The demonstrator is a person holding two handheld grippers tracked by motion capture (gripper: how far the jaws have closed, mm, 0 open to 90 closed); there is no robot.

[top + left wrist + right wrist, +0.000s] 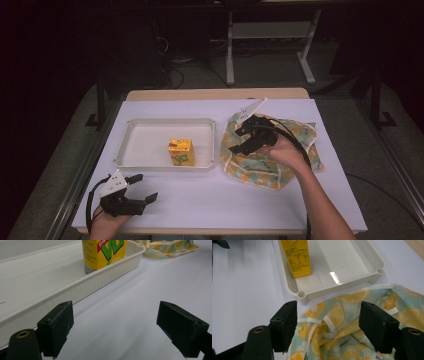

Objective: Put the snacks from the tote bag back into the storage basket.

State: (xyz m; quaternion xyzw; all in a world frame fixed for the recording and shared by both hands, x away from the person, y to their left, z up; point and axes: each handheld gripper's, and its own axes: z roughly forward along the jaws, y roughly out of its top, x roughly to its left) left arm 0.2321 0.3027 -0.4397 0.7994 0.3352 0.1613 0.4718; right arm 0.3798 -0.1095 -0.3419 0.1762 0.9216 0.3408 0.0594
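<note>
My right gripper (pixel 239 141) hovers over lemon-print cloth bag (pixel 295 135), centre-right of frame, jaws spread, nothing pinched. Bag mouth sits just under jaws in right gripper view (white strap (pixel 329 323) between them). Yellow juice carton (pixel 180 151) stands upright in white tray (pixel 165 123), middle of frame. My left gripper (pixel 142 189) rests lower left on table, jaws wide apart, idle. My read: one carton out in tray; whether more remains inside bag, cannot tell.

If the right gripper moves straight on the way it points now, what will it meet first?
Most likely the lemon-print cloth bag lying right under and between its open jaws. Beyond that stands the white tray's near rim. The right gripper seems just above the fabric, though depth is uncertain.
</note>
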